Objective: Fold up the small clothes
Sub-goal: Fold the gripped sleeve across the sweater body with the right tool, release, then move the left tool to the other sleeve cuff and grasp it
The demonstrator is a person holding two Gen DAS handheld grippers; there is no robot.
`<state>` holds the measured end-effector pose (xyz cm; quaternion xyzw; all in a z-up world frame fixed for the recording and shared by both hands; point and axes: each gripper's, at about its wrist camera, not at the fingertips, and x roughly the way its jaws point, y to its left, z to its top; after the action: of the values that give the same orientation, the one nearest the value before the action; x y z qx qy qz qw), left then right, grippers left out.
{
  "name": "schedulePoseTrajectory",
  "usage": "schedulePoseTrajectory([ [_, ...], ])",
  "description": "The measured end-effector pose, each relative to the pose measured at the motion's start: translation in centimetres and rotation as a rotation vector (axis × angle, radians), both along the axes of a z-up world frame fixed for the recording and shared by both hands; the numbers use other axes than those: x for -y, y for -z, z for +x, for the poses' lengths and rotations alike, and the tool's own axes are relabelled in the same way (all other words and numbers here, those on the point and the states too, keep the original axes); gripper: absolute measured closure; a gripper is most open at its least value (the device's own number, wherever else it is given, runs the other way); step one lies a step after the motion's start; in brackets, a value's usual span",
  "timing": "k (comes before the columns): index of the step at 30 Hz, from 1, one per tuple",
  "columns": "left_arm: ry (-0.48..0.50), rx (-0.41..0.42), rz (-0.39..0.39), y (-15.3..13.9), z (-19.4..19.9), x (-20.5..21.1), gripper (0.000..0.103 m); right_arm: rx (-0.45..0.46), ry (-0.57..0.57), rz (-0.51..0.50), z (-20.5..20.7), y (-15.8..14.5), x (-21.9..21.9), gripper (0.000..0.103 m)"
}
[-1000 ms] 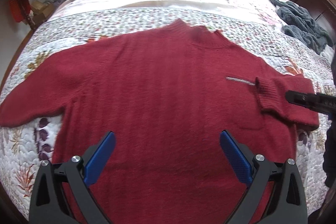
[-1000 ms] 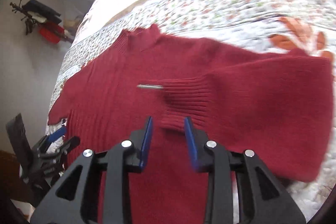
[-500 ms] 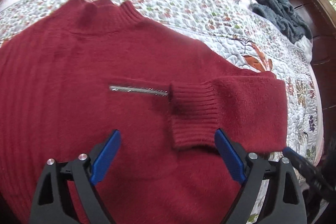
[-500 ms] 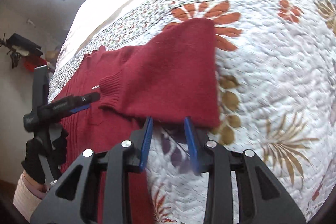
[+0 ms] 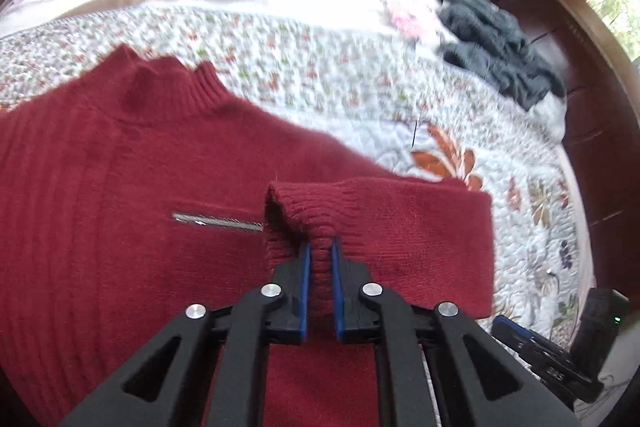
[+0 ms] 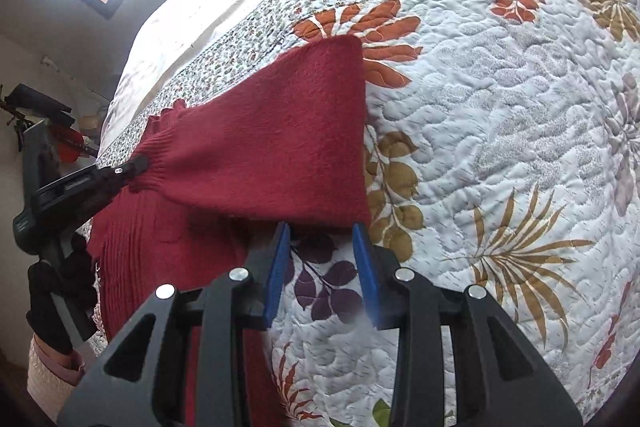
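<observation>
Basically left gripper (image 5: pixel 319 259) pinches the ribbed cuff (image 5: pixel 296 215) of the red sweater (image 5: pixel 120 195) spread on the quilted bed (image 5: pixel 340 87), so keep it taut; right gripper (image 6: pixel 322 239) sits parted, empty, at the folded sleeve (image 6: pixel 280 147) edge, grab low.

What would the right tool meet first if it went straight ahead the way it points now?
Most likely the lower edge of the folded sleeve: the open right tool points at it, tips just short. Depth is unclear, so it might brush the quilt first.
</observation>
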<state>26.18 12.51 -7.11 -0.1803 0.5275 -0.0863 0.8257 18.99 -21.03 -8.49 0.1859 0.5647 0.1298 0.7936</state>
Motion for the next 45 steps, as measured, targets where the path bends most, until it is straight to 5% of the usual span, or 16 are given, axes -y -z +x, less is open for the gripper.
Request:
schedulePoseTrajectory([
  [11, -0.174, 0.064, 0.108, -2.5, -1.4, -12.4, 0.094, 0.004, -0.092, 0.040, 3.5, -0.5, -6.9, 0.070],
  [20, -0.275, -0.010, 0.148, 0.9, -2.0, -20.1, 0.094, -0.056, -0.155, 0.025, 5.7, 2.1, -12.5, 0.070],
  [29, -0.249, -0.096, 0.253, 6.7, -1.4, -20.1, 0.087, -0.105, -0.146, -0.007, 6.1, 5.5, -13.2, 0.071],
  [34, -0.262, -0.081, 0.249, 5.0, -2.4, -20.8, 0.077, -0.117, -0.167, -0.031, 6.4, 4.8, -13.3, 0.071],
  [40, -0.244, 0.058, 0.230, -0.9, -3.7, -19.4, 0.070, -0.014, -0.190, -0.012, 5.6, -0.4, -15.2, 0.057],
  [45, -0.140, 0.022, 0.205, 0.1, -2.3, -15.4, 0.066, -0.035, -0.237, -0.073, 5.9, -0.1, -18.9, 0.056],
])
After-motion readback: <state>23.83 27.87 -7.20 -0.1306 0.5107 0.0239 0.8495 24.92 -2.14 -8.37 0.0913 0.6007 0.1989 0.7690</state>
